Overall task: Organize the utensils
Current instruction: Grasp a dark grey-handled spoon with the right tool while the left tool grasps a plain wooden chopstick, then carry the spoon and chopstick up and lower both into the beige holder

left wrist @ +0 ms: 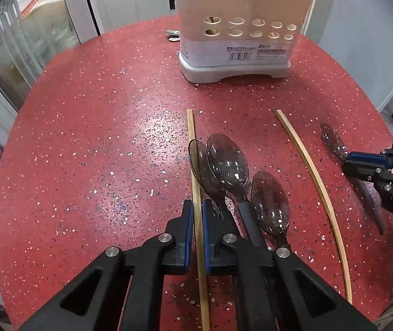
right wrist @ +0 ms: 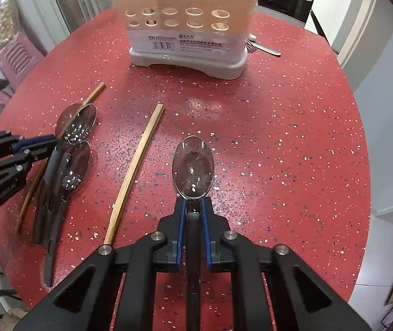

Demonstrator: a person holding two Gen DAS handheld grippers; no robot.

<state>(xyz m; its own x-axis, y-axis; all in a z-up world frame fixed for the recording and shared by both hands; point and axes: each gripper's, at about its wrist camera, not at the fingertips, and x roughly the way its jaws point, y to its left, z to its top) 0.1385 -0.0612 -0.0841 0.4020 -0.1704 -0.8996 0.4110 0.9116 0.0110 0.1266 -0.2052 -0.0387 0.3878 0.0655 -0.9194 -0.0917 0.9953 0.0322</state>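
Left wrist: chopstick [left wrist: 196,182] between clamped fingers [left wrist: 188,231].

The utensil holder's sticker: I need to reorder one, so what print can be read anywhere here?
"LX3120": probably, blurred, above the barcode on the utensil holder's sticker.
Remaining sticker print: too blurred to read.
"DAS": cut-off letters on the right gripper.
Left gripper lettering: unreadable.

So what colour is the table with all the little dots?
The table is red, speckled with white and dark flecks. The right wrist view shows it best.
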